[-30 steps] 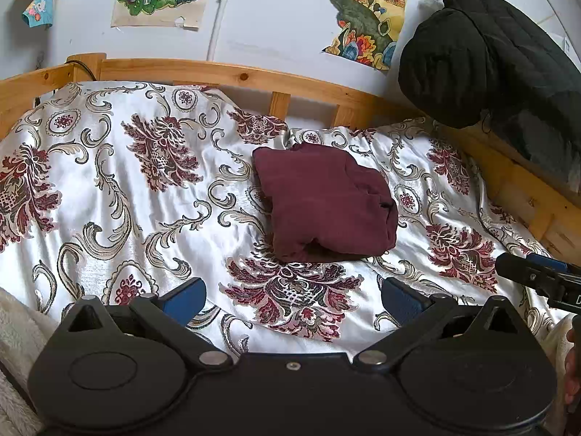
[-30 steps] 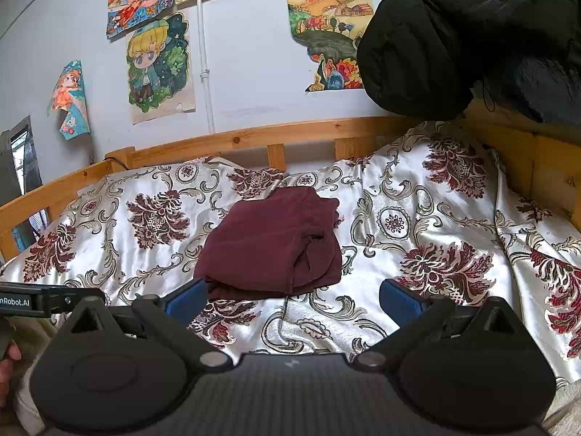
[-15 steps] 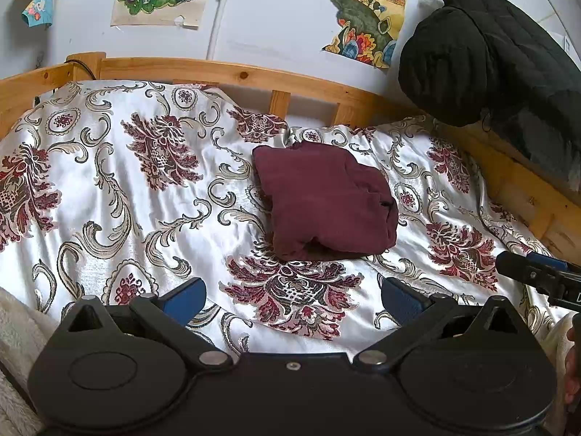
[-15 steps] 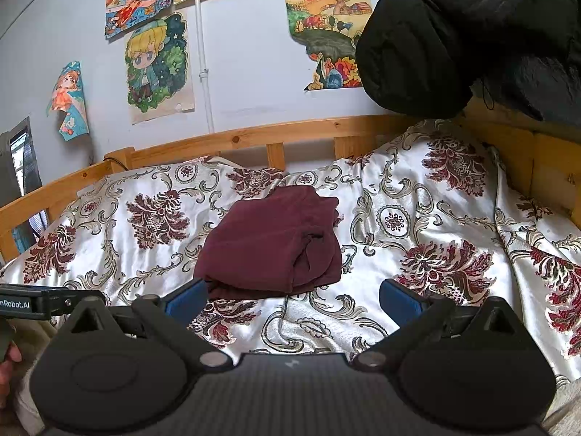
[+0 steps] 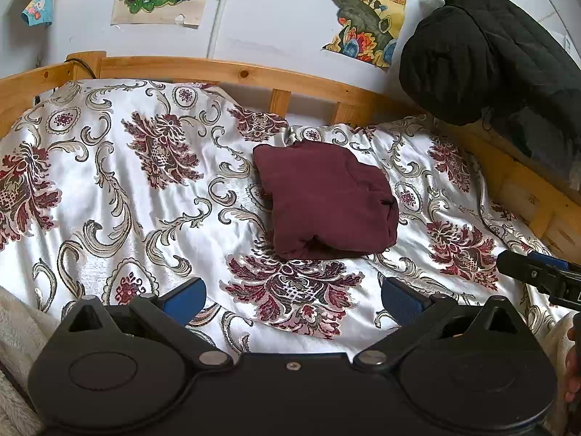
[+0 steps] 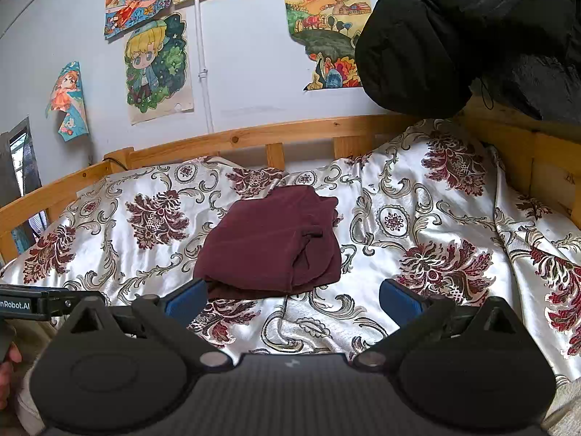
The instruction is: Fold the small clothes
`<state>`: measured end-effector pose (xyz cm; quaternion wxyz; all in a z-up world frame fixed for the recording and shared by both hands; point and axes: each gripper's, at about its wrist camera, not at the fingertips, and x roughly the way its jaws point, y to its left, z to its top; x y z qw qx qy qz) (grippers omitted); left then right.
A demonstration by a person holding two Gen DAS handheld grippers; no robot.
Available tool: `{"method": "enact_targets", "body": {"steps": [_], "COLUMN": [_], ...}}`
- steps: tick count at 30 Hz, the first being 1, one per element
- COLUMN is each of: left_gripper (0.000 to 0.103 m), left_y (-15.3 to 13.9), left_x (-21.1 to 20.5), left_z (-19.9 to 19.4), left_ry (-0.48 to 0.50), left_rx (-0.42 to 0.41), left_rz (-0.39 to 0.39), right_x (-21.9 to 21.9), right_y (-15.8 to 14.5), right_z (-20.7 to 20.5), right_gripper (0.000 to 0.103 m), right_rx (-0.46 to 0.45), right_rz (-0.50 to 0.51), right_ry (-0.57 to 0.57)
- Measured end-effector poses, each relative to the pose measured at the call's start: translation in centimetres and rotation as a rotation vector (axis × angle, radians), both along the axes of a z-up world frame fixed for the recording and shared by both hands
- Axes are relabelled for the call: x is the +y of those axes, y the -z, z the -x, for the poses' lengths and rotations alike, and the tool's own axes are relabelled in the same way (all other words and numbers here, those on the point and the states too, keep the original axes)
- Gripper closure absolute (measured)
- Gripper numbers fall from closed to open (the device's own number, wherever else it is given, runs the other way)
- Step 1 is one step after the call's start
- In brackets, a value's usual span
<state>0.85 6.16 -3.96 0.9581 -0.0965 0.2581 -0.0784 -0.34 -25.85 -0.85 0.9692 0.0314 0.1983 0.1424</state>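
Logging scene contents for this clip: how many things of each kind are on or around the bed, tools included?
Folded maroon garment: 1
Floral bedspread: 1
Black quilted jacket: 1
Handheld tools: 2, left tool and right tool
Total: 5

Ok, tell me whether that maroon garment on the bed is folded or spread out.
Folded. The maroon garment lies as a compact bundle on the bedspread, with layered edges showing at its near side. Neither tool touches it.
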Motion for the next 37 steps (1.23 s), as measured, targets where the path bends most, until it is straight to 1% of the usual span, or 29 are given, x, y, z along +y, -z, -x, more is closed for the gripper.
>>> {"method": "enact_targets", "body": {"steps": [8,10,12,13,14,16,18,20,22,25,34,37], "left_gripper": [0.001,0.001,0.001,0.001,0.001,0.001,0.001,0.001,0.001,0.001,0.001,0.001], "left_y": [0.1,0.4,0.7,0.7,0.7,0.8,0.8,0.7,0.6,0.5,0.2,0.2], "left_x": [0.0,0.0,0.0,0.0,-0.2,-0.7,-1.1,-1.0,-0.8,-0.6,-0.6,-0.8], "left_z": [-0.1,-0.2,-0.5,-0.8,-0.9,-1.0,-1.1,-1.1,-0.9,-0.8,-1.1,-1.2], "left_ry": [-0.001,-0.002,-0.009,-0.026,-0.055,-0.099,-0.113,-0.090,-0.089,-0.102,-0.102,-0.095], "left_rx": [0.004,0.013,0.040,0.058,0.072,0.087,0.098,0.098,0.093,0.095,0.096,0.104], "left_rz": [-0.001,-0.007,-0.012,-0.025,-0.054,-0.132,-0.182,-0.159,-0.136,-0.140,-0.121,-0.127], "right_x": [0.1,0.1,0.1,0.1,0.1,0.2,0.4,0.4,0.4,0.3,0.5,0.6], "right_y": [0.1,0.1,0.0,0.0,0.1,0.3,0.4,0.5,0.5,0.4,0.3,0.3], "right_z": [0.0,0.0,0.0,0.0,0.0,0.1,0.1,0.2,0.2,0.1,0.0,0.1], "right_gripper": [0.000,0.000,0.000,0.000,0.000,0.000,0.000,0.000,0.000,0.000,0.000,0.000], "right_rx": [0.001,0.001,0.001,0.002,0.002,0.003,0.003,0.003,0.003,0.004,0.009,0.014], "right_rz": [0.000,0.000,0.000,0.000,-0.001,-0.001,-0.002,-0.002,-0.002,-0.003,0.001,0.001], "right_ry": [0.001,0.001,0.001,0.001,0.001,0.001,0.000,0.000,0.001,0.000,0.000,0.001]}}
